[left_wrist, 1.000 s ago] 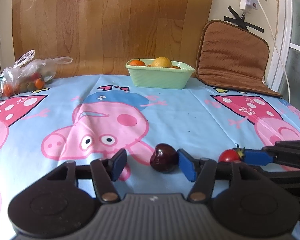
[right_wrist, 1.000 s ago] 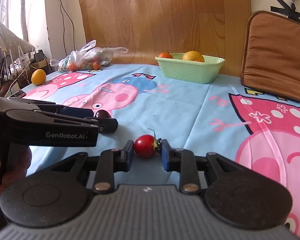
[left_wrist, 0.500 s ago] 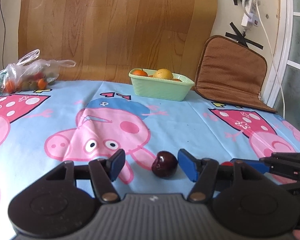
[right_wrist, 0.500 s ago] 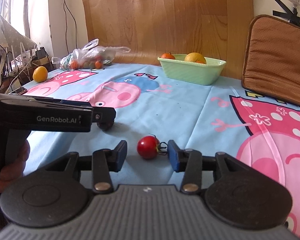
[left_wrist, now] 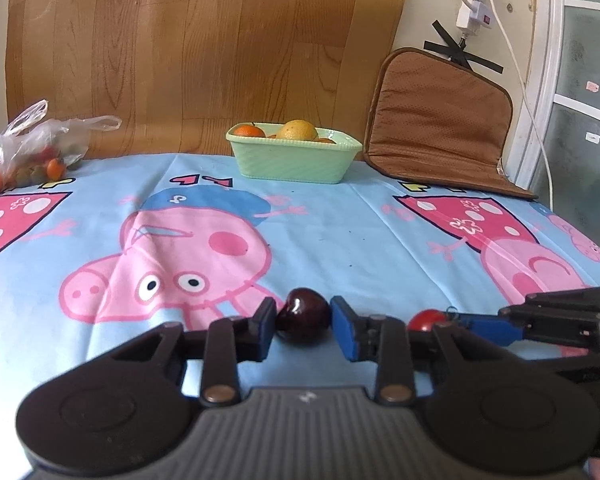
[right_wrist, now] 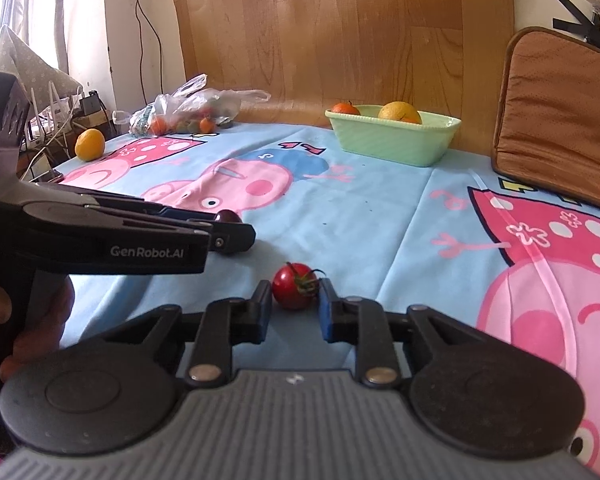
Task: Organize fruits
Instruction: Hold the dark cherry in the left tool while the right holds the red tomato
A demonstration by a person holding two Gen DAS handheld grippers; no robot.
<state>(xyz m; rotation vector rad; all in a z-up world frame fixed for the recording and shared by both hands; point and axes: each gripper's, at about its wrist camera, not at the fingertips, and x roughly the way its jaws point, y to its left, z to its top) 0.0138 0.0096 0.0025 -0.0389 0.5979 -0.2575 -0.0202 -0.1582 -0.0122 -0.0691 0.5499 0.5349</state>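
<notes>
Dark cherry [left_wrist: 303, 317] clamped in closing left gripper [left_wrist: 302, 330], tomato [right_wrist: 294, 286] in right gripper [right_wrist: 295, 305], mid-cloth.

A home: cartoon-print tablecloth [left_wrist: 340, 232], seat cushion [left_wrist: 440, 120], fruit bag [left_wrist: 28, 148].

White lettering reading "GenRobot.AI" runs along the black side of the left gripper [right_wrist: 236, 226], seen from the right wrist camera; it is the only legible text in either view. The cartoon-pig tablecloth [right_wrist: 380, 208] carries printed shapes but no readable words, and small stickers on the glass door [left_wrist: 592, 88] at far right are too blurred to read
</notes>
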